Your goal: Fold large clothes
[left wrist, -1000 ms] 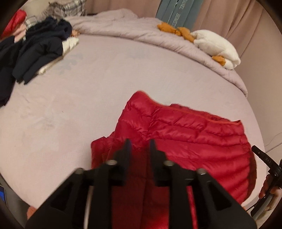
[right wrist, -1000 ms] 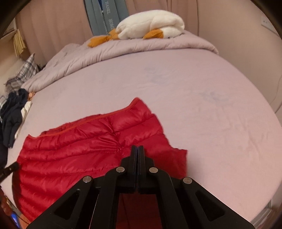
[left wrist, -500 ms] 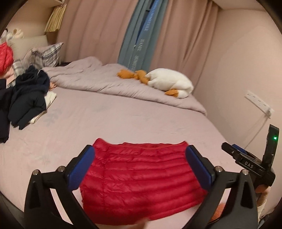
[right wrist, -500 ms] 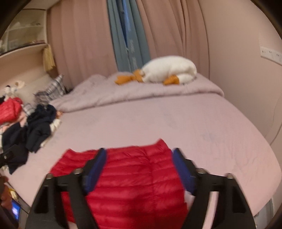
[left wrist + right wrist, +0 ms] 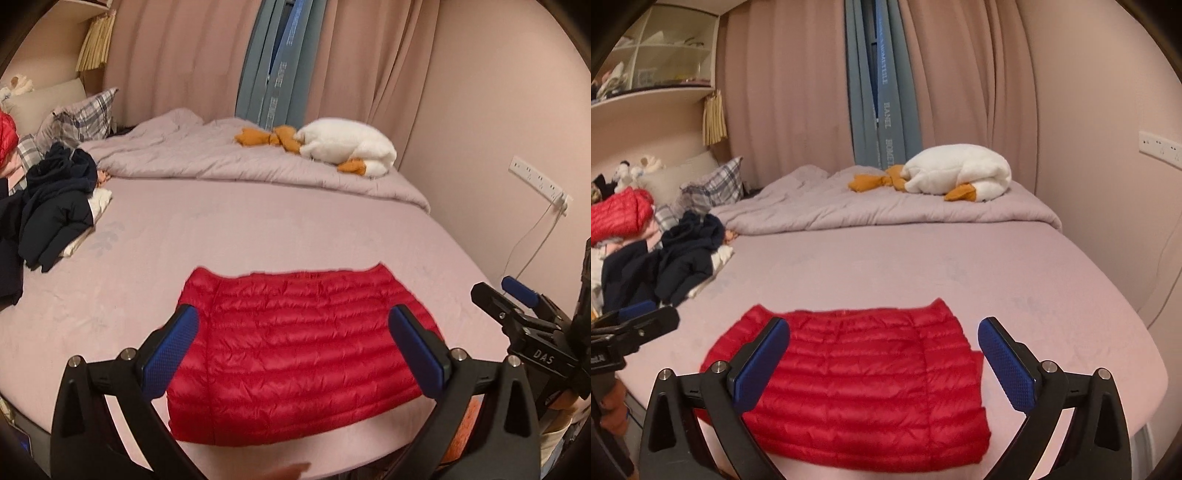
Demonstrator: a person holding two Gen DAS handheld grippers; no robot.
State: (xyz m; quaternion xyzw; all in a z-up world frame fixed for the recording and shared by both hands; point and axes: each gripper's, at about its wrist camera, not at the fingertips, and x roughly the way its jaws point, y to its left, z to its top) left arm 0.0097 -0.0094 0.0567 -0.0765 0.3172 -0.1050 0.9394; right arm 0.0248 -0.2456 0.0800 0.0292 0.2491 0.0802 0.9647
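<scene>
Bed [image 5: 258, 229] with mauve sheet, pink curtains [image 5: 960, 92] behind; grey quilt [image 5: 229, 158] and white plush goose [image 5: 343, 147] along the far edge, dark clothes [image 5: 55, 199] heaped at the left edge. Left gripper [image 5: 291, 354] and right gripper [image 5: 882, 365]: fingers spread wide, holding nothing, raised above the near edge. Red down jacket [image 5: 295, 350]: folded into a flat rectangle, lying at the bed's near edge.

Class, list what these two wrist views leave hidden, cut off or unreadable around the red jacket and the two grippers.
- Red jacket: left view, near edge hidden behind the left gripper; sleeves not visible in either view.
- Right gripper: left view, cut off by the right edge.
- Curtain lettering: right view, too small and warped to read fully.
- Dark clothes: right view, a heap; single garments cannot be told apart.
</scene>
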